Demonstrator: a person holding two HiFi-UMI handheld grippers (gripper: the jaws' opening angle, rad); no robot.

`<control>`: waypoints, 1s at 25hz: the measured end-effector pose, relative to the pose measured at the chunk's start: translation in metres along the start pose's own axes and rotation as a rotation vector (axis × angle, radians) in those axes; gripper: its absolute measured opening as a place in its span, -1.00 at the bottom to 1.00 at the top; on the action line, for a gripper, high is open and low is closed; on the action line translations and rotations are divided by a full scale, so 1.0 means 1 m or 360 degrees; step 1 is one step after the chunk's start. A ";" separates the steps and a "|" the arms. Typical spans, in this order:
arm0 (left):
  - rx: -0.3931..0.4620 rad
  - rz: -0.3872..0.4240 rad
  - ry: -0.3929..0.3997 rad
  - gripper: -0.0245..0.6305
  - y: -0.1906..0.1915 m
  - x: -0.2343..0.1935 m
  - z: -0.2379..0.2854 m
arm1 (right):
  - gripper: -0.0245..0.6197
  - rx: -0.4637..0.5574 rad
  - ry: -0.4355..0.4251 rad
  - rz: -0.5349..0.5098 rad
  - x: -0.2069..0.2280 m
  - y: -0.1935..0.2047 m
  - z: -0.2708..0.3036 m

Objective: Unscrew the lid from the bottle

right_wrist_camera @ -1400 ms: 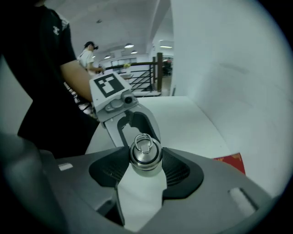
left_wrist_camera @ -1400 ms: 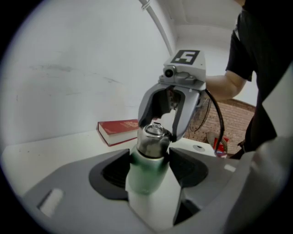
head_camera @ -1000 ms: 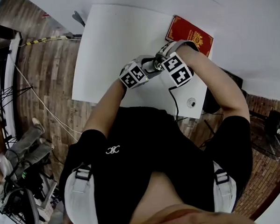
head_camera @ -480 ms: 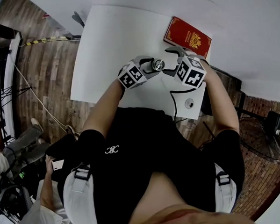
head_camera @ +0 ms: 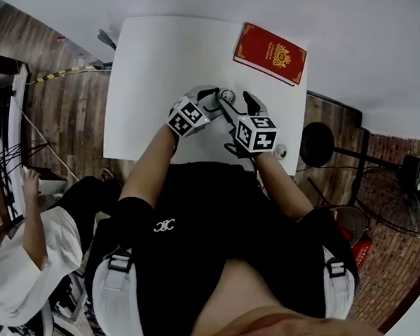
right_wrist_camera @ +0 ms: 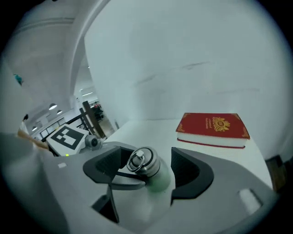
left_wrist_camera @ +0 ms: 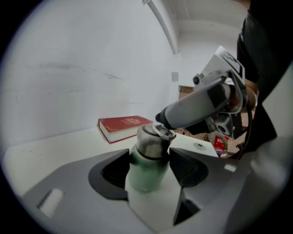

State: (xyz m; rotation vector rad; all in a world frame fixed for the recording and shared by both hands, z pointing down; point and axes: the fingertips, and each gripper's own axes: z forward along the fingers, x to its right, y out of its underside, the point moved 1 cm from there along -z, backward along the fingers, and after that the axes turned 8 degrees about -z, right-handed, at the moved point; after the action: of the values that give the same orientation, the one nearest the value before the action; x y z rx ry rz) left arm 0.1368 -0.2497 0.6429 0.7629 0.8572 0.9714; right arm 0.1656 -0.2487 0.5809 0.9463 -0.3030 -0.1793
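One green bottle (left_wrist_camera: 145, 172), steel lid (left_wrist_camera: 153, 140) on, in the left tongs (left_wrist_camera: 150, 160).

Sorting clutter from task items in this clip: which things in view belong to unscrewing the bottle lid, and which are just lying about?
In the job: bottle, gripped by the left hand-held gripper; lid, between the right hand-held gripper's open jaws.
Lying about: red book on the table; black stool beside it; bystander in white.
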 end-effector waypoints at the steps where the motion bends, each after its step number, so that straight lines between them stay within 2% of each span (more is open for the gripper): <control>1: 0.0000 -0.0001 0.0001 0.06 0.000 0.000 0.000 | 0.14 -0.0001 0.0051 0.0047 0.000 0.002 0.001; 4: 0.0006 0.0001 0.0002 0.06 -0.001 0.001 -0.001 | 0.13 -0.0020 0.0089 0.0080 -0.004 0.003 0.007; 6: 0.0008 -0.0001 0.0001 0.06 -0.001 0.001 -0.001 | -0.12 -0.0048 0.0075 0.0036 -0.008 0.003 0.013; 8: 0.0011 -0.0008 0.0001 0.06 -0.001 0.000 -0.001 | -0.19 -0.0074 0.0076 -0.0030 -0.009 0.003 0.016; 13: 0.0017 -0.0015 0.0007 0.06 -0.001 0.000 -0.001 | -0.19 -0.0133 0.0008 -0.0178 -0.011 0.004 0.017; 18: 0.0017 -0.0019 0.0012 0.06 -0.002 0.000 0.000 | -0.19 -0.0253 -0.0223 -0.0417 -0.012 0.004 0.018; 21: 0.0016 -0.0020 0.0006 0.06 -0.001 0.000 0.001 | -0.19 -0.0387 -0.0391 -0.0662 -0.015 0.006 0.020; 25: 0.0014 -0.0034 0.0000 0.06 -0.001 0.002 0.002 | -0.19 -0.0659 -0.0644 -0.1077 -0.020 0.011 0.021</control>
State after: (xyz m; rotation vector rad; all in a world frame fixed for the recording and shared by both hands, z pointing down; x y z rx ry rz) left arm 0.1392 -0.2489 0.6427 0.7600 0.8683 0.9492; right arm 0.1394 -0.2533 0.5976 0.5622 -0.2908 -1.0240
